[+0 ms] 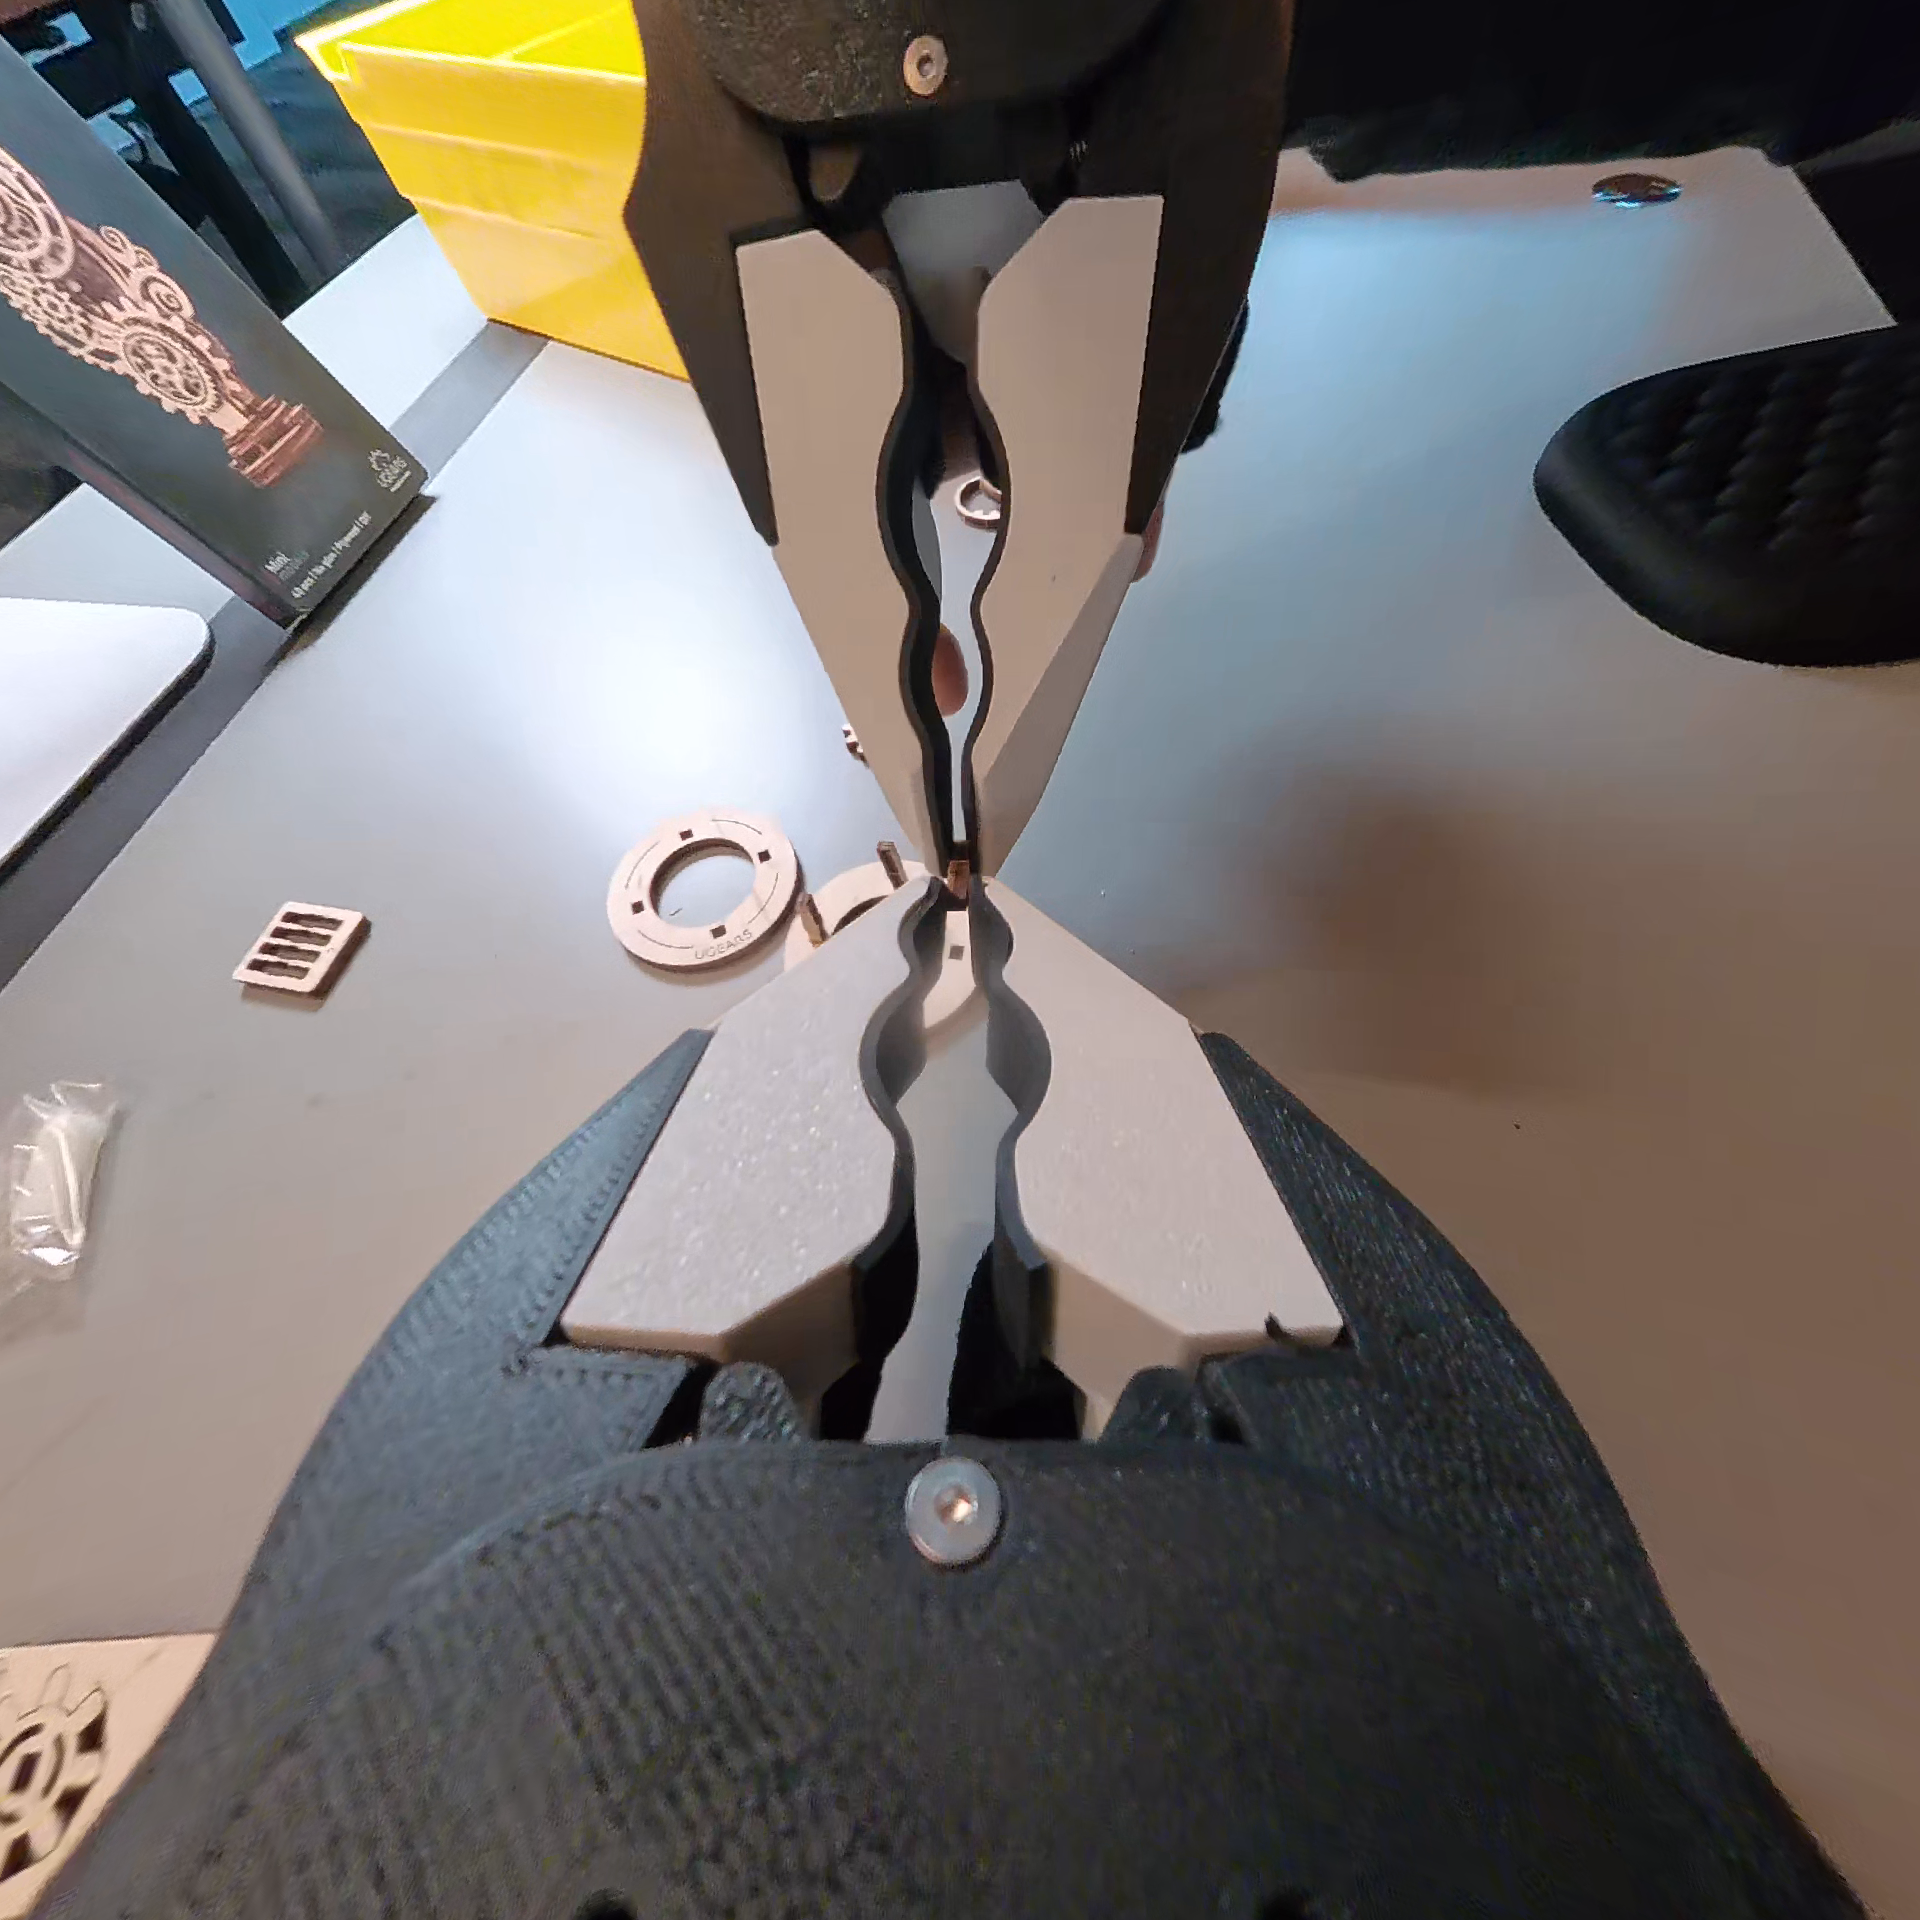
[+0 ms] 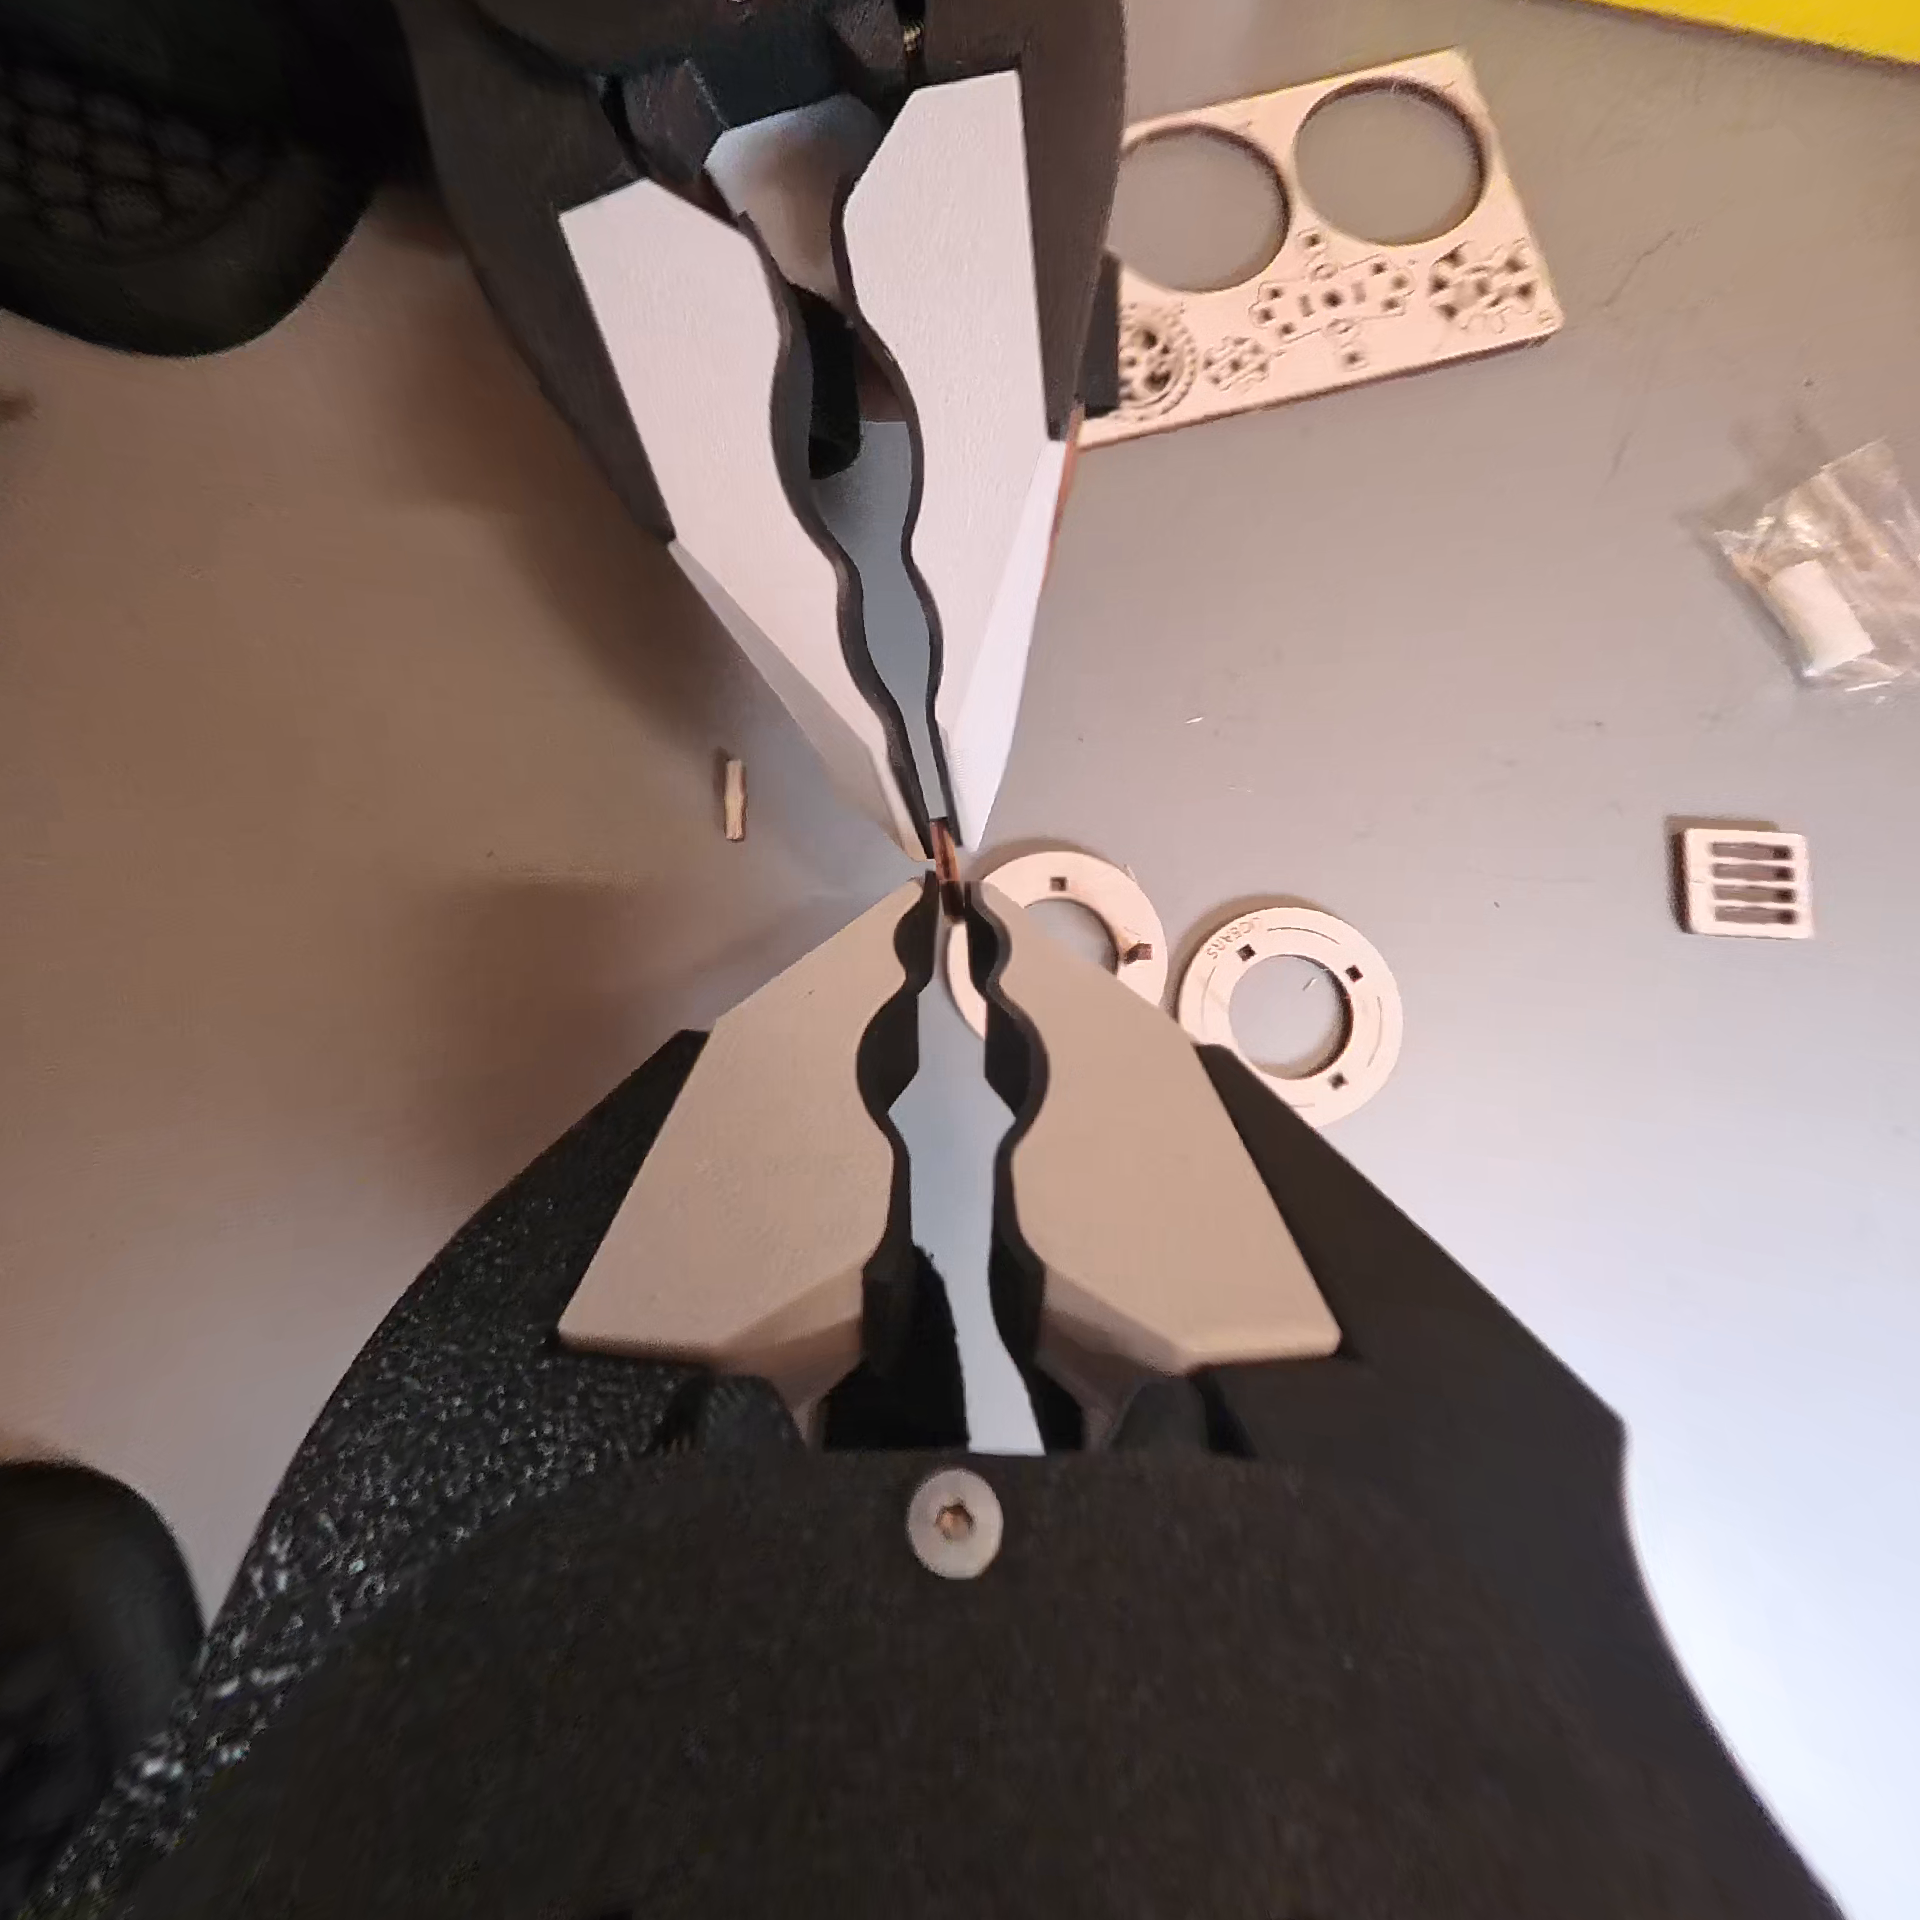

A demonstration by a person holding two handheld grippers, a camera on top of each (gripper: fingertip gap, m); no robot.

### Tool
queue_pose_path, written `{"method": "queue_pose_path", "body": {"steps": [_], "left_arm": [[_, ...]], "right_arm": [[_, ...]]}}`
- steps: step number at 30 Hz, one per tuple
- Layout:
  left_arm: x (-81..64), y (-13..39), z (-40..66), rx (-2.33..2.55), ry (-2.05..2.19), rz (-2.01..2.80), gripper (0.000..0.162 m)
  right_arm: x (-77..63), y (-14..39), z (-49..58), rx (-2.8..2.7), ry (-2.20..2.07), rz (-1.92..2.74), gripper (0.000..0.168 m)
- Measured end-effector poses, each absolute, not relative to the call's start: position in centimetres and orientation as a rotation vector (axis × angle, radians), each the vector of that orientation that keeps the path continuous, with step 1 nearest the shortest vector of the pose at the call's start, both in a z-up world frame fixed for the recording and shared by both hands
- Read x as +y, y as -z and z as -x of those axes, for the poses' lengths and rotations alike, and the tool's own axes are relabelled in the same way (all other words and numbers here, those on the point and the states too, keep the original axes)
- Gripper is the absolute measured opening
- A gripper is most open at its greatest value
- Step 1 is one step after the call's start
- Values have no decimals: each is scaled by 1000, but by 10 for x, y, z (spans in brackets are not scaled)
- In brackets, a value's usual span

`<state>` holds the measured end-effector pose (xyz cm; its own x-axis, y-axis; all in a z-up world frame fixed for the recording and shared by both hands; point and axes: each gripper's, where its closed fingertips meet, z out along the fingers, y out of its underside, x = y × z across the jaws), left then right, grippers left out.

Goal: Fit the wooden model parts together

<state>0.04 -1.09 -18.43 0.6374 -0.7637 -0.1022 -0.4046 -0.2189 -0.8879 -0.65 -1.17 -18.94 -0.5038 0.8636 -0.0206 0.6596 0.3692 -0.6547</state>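
- You are seeing, at the far left of the left wrist view, the model kit box standing on the grey table, with a small slatted wooden piece lying flat nearer you.
- A wooden ring is lying just left of the meeting point; a second ring is lying partly under your fingertips.
- Your left gripper is pinching its tips nearly together on a small wooden peg, which is sitting in mid-air above the second ring.
- Your right gripper is facing it tip to tip, its tips also closing tight on the same peg; it is too small to tell which claw is bearing it.
- In the right wrist view, another peg is lying apart on the left, while the punched wooden sheet and a plastic bag are lying off to the right.
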Motion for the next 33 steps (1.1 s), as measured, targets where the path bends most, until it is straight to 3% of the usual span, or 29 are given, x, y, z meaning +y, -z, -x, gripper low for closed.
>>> {"method": "queue_pose_path", "body": {"steps": [2,6,8,13,33], "left_arm": [[-9,183,6,929,405,1864,2],[-9,187,26,941,338,1989,2],[-9,189,31,979,323,2048,2],[-9,205,33,1120,332,2217,2],[-10,220,12,1494,260,2403,3]], "right_arm": [[-3,186,8,-2226,-837,1354,6],[15,197,-8,-2137,-714,1382,40],[17,208,-13,-2109,-710,1416,47],[22,230,-6,-2105,-698,1483,49],[-3,229,-19,-2012,-689,1658,42]]}}
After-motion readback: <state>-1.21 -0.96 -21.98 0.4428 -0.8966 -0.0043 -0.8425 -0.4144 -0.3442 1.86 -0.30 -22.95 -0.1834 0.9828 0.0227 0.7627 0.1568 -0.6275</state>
